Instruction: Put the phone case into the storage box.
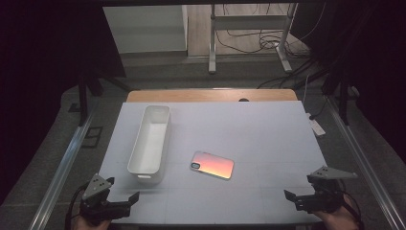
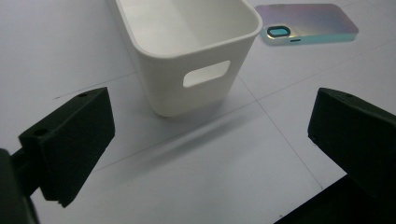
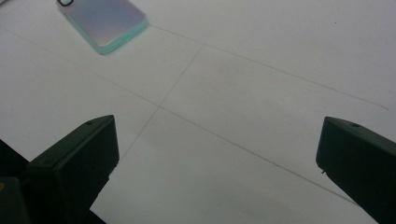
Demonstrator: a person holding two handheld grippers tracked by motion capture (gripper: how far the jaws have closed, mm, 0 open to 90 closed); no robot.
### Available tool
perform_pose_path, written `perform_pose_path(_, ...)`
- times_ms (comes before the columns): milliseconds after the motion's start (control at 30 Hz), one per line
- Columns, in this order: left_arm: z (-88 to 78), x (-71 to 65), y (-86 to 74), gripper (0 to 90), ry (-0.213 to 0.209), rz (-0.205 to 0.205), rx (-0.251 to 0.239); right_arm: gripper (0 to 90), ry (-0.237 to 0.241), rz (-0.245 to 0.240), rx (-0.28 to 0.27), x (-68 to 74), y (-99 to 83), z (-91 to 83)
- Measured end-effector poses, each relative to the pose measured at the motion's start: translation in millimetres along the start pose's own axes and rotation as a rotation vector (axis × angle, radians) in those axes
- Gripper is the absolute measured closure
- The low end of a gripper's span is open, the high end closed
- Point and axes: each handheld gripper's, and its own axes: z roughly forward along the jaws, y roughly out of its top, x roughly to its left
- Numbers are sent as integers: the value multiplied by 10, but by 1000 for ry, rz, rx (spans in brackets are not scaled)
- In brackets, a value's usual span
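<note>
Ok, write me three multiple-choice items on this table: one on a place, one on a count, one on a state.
1. Where does the phone case lie?
A. inside the bin
B. on the table, right of the bin
C. between the left gripper's jaws

2. How many handle slots show on the white bin's near end wall?
A. one
B. two
C. three

3. How do the left gripper and right gripper stand?
A. both shut
B. both open, nothing between their jaws
C. one holds the case

Answers: 1 B, the high view shows it beside the bin; 2 A, the left gripper view shows one; 3 B, jaws stand wide.
</note>
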Motion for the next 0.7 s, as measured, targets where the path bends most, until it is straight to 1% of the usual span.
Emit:
perform_pose_path(133,-2,-2,-2,8,-3,4,-3,0,2,-6,1,8,3,1)
perform_pose_path(200,-2,-4,-2,4,-3,8,-2,0,3,-16,4,18,5,-1)
perform_pose_path(433,0,-8,0,0,0,9,0,0,11,-22,4,17,11,5)
perform_pose_path(700,-1,-4,-1,0,-2,7,-1,0,19,-46,9,21,43,25)
